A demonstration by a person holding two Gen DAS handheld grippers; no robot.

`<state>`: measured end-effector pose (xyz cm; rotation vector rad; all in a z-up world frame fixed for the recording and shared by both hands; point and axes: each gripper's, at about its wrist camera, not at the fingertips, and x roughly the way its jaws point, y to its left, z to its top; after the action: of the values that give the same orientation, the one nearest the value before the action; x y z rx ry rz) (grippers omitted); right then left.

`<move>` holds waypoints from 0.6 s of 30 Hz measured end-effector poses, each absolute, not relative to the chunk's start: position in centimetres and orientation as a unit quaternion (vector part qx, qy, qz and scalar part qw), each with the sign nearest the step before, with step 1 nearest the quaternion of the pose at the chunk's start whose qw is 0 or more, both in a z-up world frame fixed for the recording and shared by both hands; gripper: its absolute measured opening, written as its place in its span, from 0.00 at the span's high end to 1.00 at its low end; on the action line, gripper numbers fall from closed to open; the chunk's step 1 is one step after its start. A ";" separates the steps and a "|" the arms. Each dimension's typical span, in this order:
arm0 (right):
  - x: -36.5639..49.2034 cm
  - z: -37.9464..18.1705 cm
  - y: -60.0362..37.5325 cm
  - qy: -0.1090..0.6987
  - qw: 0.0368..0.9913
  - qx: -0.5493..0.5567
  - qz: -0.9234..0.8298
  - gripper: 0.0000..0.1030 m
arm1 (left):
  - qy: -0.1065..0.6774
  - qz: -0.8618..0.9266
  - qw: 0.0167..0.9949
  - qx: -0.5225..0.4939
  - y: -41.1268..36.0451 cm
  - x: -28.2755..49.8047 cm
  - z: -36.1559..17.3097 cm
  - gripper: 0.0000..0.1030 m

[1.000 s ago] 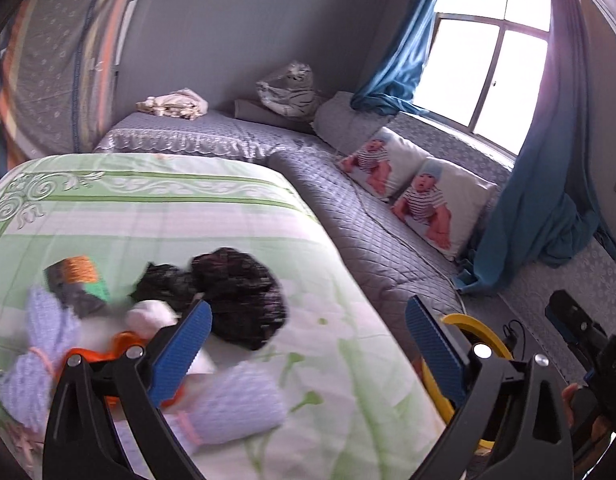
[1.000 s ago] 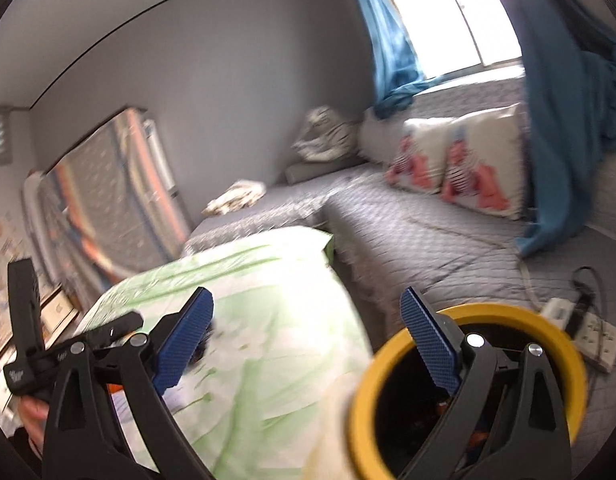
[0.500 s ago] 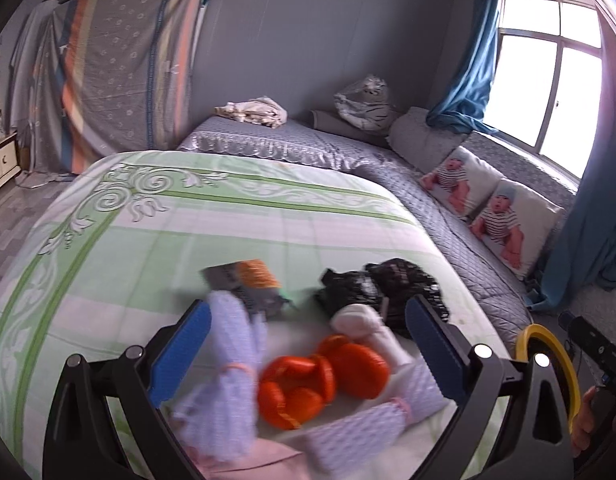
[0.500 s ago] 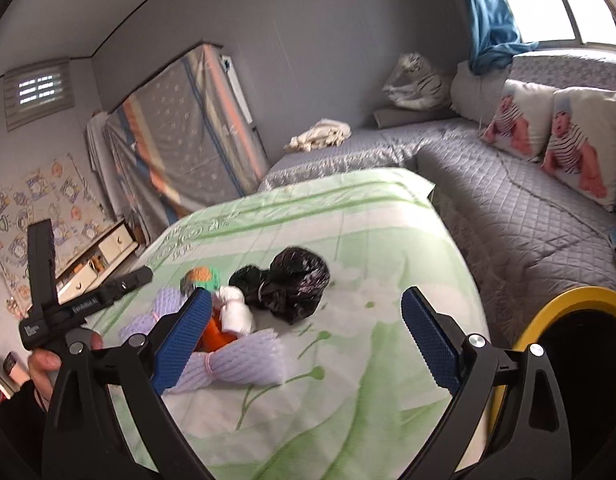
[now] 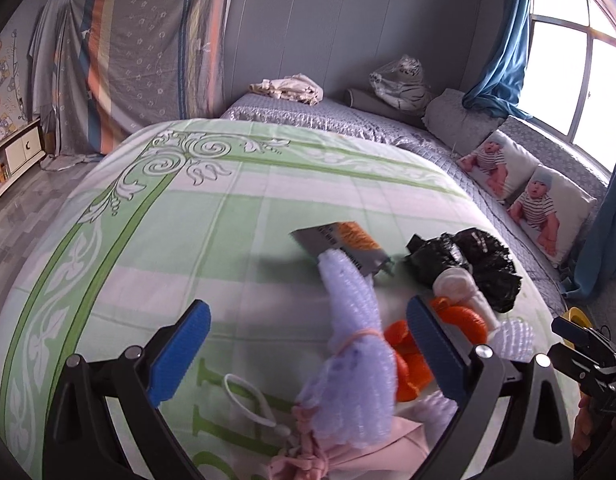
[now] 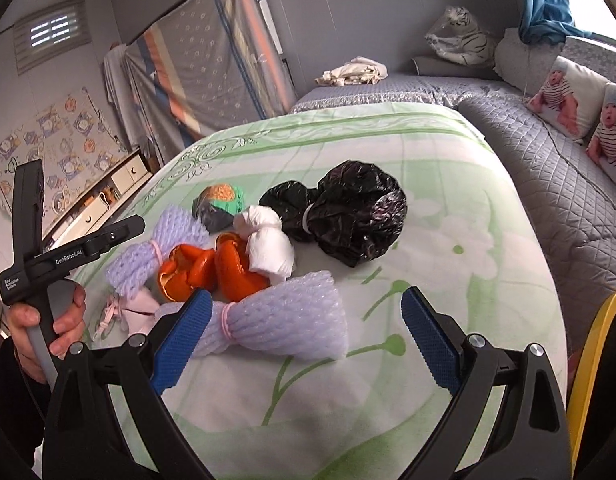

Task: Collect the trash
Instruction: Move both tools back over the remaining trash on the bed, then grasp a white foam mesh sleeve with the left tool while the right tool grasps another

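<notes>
Trash lies in a cluster on the green-and-white bed cover (image 6: 448,184): a black plastic bag (image 6: 348,216), a white tissue wad (image 6: 268,244), orange peel (image 6: 212,268), two purple foam nets (image 6: 284,324) (image 6: 156,252), a crumpled snack packet (image 6: 216,204) and a pink mask (image 6: 132,312). My right gripper (image 6: 304,340) is open just above the near foam net. My left gripper (image 5: 308,352) is open over the other foam net (image 5: 352,344), with the peel (image 5: 408,356) and black bag (image 5: 472,264) to its right.
A yellow-rimmed bin (image 6: 592,364) stands at the bed's right edge, also glimpsed in the left wrist view (image 5: 576,316). A grey quilted sofa (image 6: 556,168) with baby-print pillows (image 5: 548,208) runs along the right. A low cabinet (image 6: 120,184) stands on the left.
Both grippers swung left from the bin towards the trash pile. The left gripper moved in low over the foam net; the right now faces the pile from the bin side. Both stayed open.
</notes>
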<state>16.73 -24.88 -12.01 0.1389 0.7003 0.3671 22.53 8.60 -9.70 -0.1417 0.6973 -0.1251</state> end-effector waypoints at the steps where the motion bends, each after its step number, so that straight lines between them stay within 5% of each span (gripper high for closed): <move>1: 16.8 -12.2 -24.7 0.343 0.920 0.066 0.178 0.12 | 0.344 -0.060 0.935 -0.067 8.6 22.7 -9.9 0.08; 14: 18.3 -13.9 -23.6 0.376 0.904 0.061 0.193 0.12 | 0.381 -0.081 0.919 -0.060 7.5 24.8 -11.2 0.09; 18: 18.6 -14.4 -23.2 0.385 0.899 0.059 0.201 0.12 | 0.400 -0.081 0.912 -0.049 6.9 25.6 -11.9 0.24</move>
<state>18.65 -23.18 -14.40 0.1229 0.7963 0.4156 25.58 6.93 -11.90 -0.1007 0.8244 -0.1672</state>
